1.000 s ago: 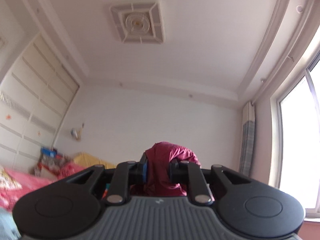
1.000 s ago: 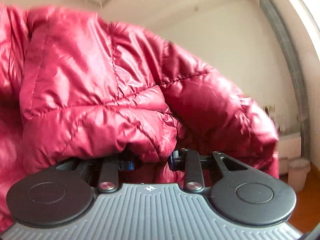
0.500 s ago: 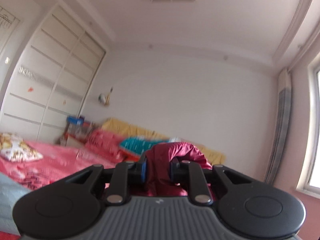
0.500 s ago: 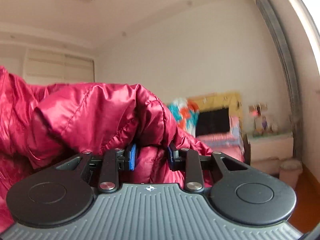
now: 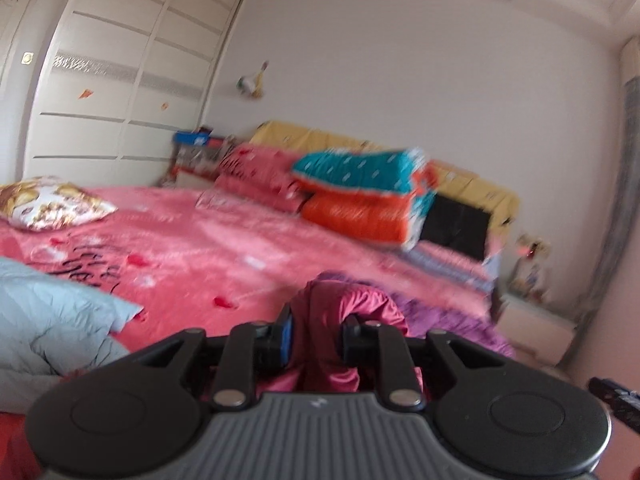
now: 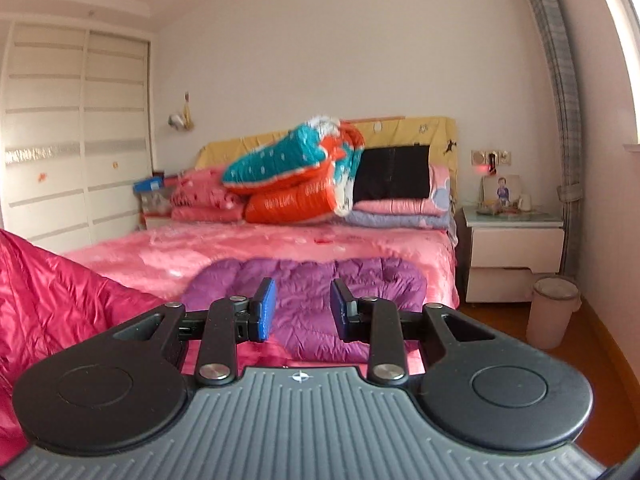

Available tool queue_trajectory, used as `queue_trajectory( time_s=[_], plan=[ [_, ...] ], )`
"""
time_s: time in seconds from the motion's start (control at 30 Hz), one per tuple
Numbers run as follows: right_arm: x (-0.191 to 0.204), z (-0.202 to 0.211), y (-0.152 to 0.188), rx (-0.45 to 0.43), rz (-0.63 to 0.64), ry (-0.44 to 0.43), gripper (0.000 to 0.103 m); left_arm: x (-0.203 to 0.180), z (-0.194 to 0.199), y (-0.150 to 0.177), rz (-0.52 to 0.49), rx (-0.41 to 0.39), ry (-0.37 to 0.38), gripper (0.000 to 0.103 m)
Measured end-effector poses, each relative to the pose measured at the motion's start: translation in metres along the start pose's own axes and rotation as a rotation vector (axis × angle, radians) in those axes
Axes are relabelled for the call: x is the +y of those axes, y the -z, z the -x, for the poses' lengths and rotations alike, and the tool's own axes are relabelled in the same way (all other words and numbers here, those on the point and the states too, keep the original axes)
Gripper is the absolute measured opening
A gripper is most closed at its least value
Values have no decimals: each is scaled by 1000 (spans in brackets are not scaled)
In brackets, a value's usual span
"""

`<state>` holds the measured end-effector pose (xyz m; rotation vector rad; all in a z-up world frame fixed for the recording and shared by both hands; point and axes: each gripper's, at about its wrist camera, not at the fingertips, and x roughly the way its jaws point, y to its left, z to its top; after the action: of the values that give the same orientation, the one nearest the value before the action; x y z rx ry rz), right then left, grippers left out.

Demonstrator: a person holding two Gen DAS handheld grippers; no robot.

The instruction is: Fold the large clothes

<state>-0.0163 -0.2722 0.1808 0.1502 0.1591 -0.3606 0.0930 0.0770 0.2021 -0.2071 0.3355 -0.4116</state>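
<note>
since half a second ago the red down jacket (image 6: 60,300) has been let go by the right gripper (image 6: 302,312), now parted and empty with it to the left, while the left gripper (image 5: 316,332) is kept clamped on a fold between its jaws, so folding is judged barely begun.

The jacket (image 5: 344,312) was glossy crimson. The bedspread (image 6: 240,248) was pink, the quilted coat (image 6: 316,292) purple. A folded quilt (image 6: 296,176) showed teal with white dots over orange. The pillow (image 5: 48,202) was gold-and-white patterned.
</note>
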Motion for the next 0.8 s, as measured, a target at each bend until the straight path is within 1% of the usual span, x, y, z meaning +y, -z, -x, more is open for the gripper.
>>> queue_trajectory(
  time_s=[0.07,0.1,0.13,0.17,0.2,0.23,0.27,0.3,0.37,0.4,0.43,0.5,0.53,0.63,0.7,0.8],
  plan=[
    [3,-23,17,38,-3,-4,37,8,-21,8,-5,45,-43,26],
    [12,-8,22,55,-8,-8,40,11,-31,15,-8,73,-63,32],
    [13,-12,30,81,-19,-18,42,17,-41,20,-10,102,-86,36],
    [15,-19,37,105,-31,-30,49,20,-48,27,-12,124,-104,42],
    [18,-26,46,126,-40,-46,69,24,-55,32,-13,146,-123,49],
    [20,-30,53,139,-44,-59,78,29,-59,39,-13,167,-141,52],
    [24,-33,61,147,-43,-67,91,35,-62,44,-10,183,-153,60],
    [30,-32,69,156,-37,-74,97,38,-64,50,-6,195,-166,69],
    [37,-35,77,182,-28,-93,98,47,-66,58,-2,217,-187,78],
    [41,-40,84,205,-25,-106,100,50,-67,62,-2,228,-190,79],
    [44,-41,89,223,-23,-117,101,52,-62,64,1,237,-186,81],
    [48,-45,97,271,-23,-142,101,57,-51,65,8,249,-179,88],
    [51,-43,102,289,-25,-154,101,59,-44,65,7,249,-181,89],
    [53,-34,111,352,-32,-193,103,59,-15,63,-27,241,-178,92],
    [52,-27,117,382,-28,-199,103,59,14,62,-42,236,-170,95],
    [44,-16,122,422,-44,-207,103,60,60,62,-48,231,-160,96]
  ],
)
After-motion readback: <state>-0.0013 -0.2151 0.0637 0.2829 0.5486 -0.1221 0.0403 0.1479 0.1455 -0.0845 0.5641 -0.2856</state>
